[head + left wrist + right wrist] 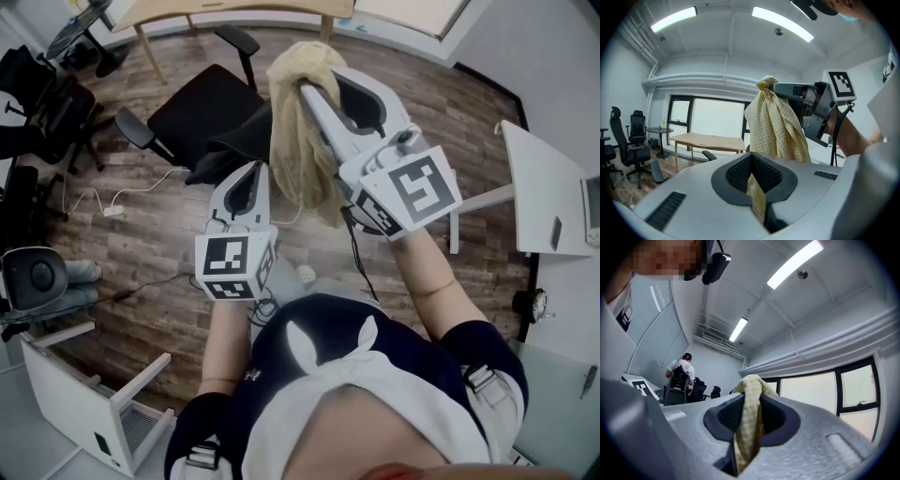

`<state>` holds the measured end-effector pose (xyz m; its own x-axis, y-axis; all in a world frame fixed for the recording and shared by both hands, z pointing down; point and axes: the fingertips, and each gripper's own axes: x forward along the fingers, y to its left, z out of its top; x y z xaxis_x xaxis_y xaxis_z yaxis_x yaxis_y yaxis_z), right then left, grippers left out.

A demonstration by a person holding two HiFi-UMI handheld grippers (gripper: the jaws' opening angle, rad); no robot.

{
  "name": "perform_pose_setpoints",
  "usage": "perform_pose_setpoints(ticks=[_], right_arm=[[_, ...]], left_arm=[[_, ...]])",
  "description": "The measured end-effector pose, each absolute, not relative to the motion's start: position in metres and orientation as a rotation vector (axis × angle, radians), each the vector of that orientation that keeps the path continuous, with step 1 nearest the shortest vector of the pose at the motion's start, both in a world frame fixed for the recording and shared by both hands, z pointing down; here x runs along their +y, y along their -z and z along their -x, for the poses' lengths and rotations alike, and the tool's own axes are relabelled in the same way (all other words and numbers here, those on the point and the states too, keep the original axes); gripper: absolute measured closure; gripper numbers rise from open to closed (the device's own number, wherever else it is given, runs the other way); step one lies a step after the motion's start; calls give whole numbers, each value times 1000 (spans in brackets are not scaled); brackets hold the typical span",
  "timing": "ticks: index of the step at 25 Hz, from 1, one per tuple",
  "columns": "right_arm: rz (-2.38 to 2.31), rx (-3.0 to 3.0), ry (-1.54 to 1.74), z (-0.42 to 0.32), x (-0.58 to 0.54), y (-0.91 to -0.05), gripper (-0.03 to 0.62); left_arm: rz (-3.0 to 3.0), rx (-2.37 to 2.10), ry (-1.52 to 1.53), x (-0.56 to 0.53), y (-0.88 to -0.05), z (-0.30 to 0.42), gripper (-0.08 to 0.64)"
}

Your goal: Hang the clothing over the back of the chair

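Right claw [306, 90]: I hold it high, jaws nipped on the bunched top of the cloth [298, 141], which pokes out above the pads
Left claw [250, 176]: lower and just beside the right, jaws pressed together on a lower fold, with a strip of the check running down between them
Cloth: yellow check, clear of the floor, slung from my right claw down to my left and hanging over the chair [199, 111] in the head view; I cannot tell whether it touches the backrest [234, 148]
Chair: black, an armrest out to each side, backrest toward me
Markings: black-and-white square patterns on each claw's cube [419, 187]
Edges: a white desk [546, 192] lies off my right arm; a wooden table [234, 7] stands beyond the chair; a white cabinet [89, 403] sits at my lower left
Open room: plank floor [141, 253] left of the chair, crossed by a white cable [111, 208]; more black chairs [42, 103] are parked far left
Background: a person [680, 370] stands among chairs by the far wall in the right gripper view
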<state>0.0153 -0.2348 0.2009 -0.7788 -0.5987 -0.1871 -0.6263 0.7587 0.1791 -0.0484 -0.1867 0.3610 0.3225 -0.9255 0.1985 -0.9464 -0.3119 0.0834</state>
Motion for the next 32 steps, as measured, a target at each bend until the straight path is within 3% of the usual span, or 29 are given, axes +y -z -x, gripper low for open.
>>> perform_pose_setpoints(ticks=[32], right_arm=[[1033,2908,-215,50,-337,-233,517]], left_arm=[[-2443,-1636,-207,-275,-347,99,554]])
